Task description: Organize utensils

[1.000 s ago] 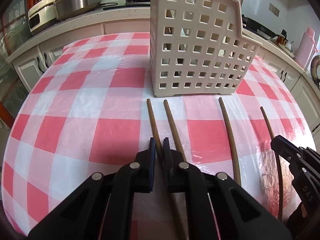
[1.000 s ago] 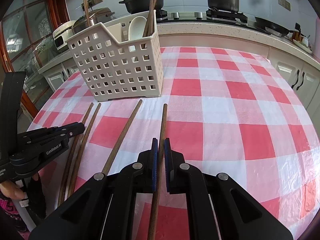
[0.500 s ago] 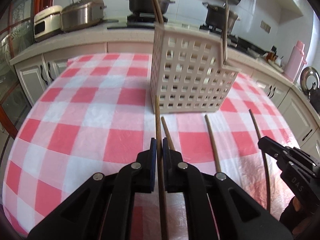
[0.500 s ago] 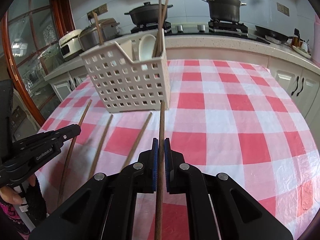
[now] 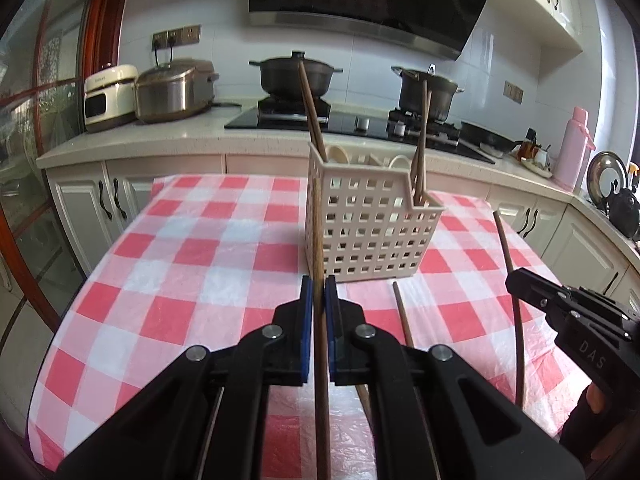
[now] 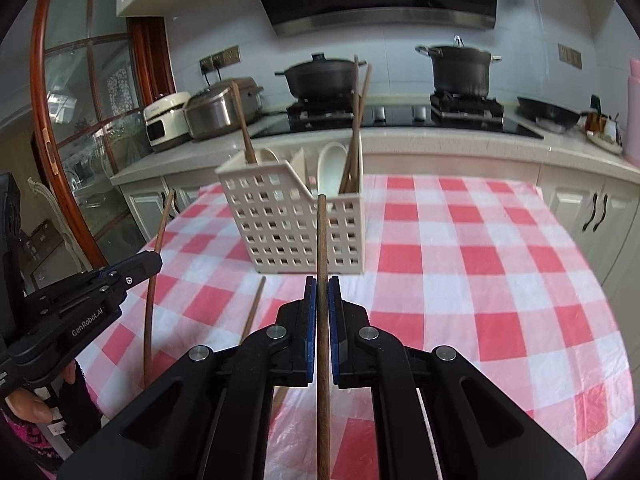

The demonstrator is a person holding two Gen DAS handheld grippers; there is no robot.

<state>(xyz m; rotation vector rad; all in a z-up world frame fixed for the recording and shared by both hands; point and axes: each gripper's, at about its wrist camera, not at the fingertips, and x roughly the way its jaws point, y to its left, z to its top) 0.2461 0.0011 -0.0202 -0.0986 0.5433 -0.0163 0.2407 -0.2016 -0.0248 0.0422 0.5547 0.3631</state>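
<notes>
A white perforated basket (image 5: 372,232) (image 6: 296,232) stands on the red-and-white checked tablecloth (image 5: 200,260) and holds upright chopsticks and white spoons. My left gripper (image 5: 319,292) (image 6: 152,260) is shut on a brown chopstick (image 5: 322,400) (image 6: 150,320), which is raised off the table and points toward the basket. My right gripper (image 6: 322,292) (image 5: 516,280) is shut on another brown chopstick (image 6: 321,240) (image 5: 506,248), also lifted. A loose chopstick (image 5: 403,314) (image 6: 253,308) lies on the cloth between the grippers. A second one is mostly hidden under the gripper bodies.
Behind the table runs a counter with a stove, two dark pots (image 5: 296,76) (image 5: 428,92), rice cookers (image 5: 172,88) and a pink bottle (image 5: 574,144). White cabinets line both sides. A hand (image 6: 24,400) holds the left gripper's grip.
Both grippers have risen off the cloth and tilted up, each lifting its chopstick. The basket now looks farther away and lower in both views. Two chopsticks stayed on the table.
</notes>
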